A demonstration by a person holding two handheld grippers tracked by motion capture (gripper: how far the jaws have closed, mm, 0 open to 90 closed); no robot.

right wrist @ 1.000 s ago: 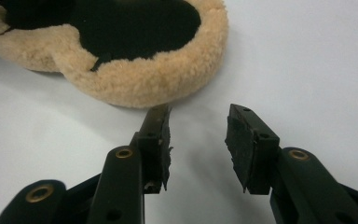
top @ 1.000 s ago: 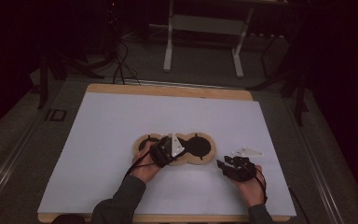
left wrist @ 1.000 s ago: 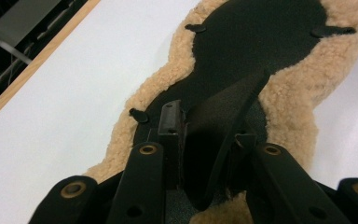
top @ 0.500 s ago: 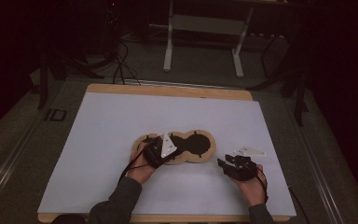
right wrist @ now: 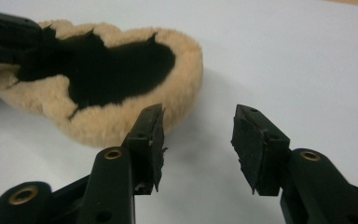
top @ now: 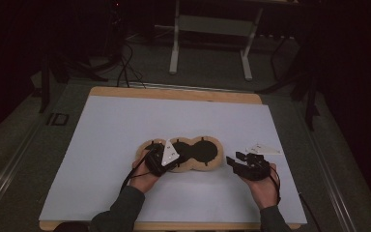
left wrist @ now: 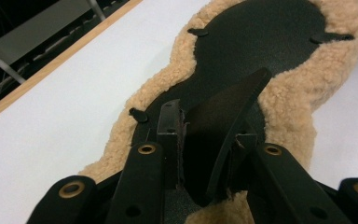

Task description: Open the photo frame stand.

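A flat three-lobed piece (top: 199, 152), black in the middle with a tan fleece border, lies on the white table top (top: 116, 125). My left gripper (top: 160, 159) is at its left lobe. In the left gripper view the jaws (left wrist: 207, 126) are shut on a black flap (left wrist: 233, 105) raised from the piece (left wrist: 261, 37). My right gripper (top: 234, 162) hovers just right of the piece, apart from it. Its jaws (right wrist: 198, 135) have just been opening and hold nothing; the fleece edge (right wrist: 121, 121) lies beyond them to the left.
The wooden table edge (top: 174, 93) runs along the far side. Behind it on the dark floor stand a white table frame (top: 210, 29) and loose cables (top: 123, 67). White surface lies free all around the piece.
The right gripper's jaws have widened and the hand has risen a little beside the piece. The left gripper has kept its hold and shifted slightly left.
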